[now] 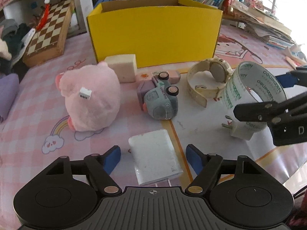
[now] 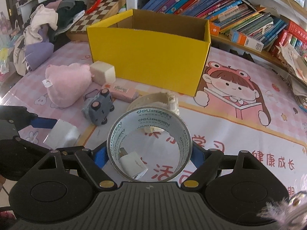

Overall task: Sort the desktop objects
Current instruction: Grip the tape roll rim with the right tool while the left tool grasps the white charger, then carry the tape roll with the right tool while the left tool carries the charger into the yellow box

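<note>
Right gripper (image 2: pixel 148 156): blue pads are pressed on opposite outer sides of the clear printed tape roll (image 2: pixel 149 143), seen at lower centre of the right wrist view.
Tape roll: it appears lifted off the pink cartoon table mat (image 2: pixel 239 134), though contact cannot be ruled out; its open bore faces the camera and runs toward the yellow cardboard box (image 2: pixel 147 65) at upper centre.
Small white plug adapter (image 2: pixel 134 164): it is seen through the bore, lying on the mat.
Left gripper (image 1: pixel 153 158): pads are spread, with the white rectangular charger block (image 1: pixel 154 163) between them, untouched as far as can be told; its long axis runs toward the box.
Risk, roll: the thin ring is judged likely to squash or pivot in the pinch and slip before the box is reached.
Risk, neighbours: the cream wristwatch (image 2: pixel 168 100) and grey toy truck (image 2: pixel 98 109) lie just ahead and could be knocked on a low path.
</note>
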{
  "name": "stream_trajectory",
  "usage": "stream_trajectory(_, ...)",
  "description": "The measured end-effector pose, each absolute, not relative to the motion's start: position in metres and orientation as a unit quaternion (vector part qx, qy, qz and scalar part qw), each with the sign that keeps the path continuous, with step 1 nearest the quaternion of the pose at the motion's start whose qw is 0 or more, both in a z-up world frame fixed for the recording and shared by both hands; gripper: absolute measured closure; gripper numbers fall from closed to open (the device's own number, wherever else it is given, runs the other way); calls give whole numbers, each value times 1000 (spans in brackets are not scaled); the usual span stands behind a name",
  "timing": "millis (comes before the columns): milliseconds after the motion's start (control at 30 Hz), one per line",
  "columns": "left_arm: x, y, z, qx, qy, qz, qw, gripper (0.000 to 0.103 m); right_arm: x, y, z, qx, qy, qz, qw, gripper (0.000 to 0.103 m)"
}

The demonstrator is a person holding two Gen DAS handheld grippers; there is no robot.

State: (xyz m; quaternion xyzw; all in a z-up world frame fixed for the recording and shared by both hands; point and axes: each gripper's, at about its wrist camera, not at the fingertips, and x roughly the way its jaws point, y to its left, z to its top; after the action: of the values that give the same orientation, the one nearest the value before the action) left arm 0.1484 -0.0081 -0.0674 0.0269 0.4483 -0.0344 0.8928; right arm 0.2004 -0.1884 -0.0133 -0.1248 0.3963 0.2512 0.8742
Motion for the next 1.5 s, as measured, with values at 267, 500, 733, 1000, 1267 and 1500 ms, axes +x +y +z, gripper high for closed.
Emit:
stream_trajectory(267,144,-4,-64,25,439,-39,897,57,197,-188,-9,-122,383,243,883,21)
stream_trajectory(500,135,4,-55,6,422,-51,905,60,191,-184,-5,-122,374,242,887,21)
stream_trajectory(733,125,7,-42,9,396,-58,916,60,184,-180,0,-122,365,241,891,21)
stream_trajectory(1000,112,6,-17,19,353,-66,933,60,177,-177,15,-120,340,243,901,21)
stream_trajectory(1267,111,5,9,19,307,-72,949,60,172,-171,30,-130,314,255,905,21)
stream_trajectory(1500,116,7,19,19,290,-73,954,60,179,-171,39,-126,306,252,909,21)
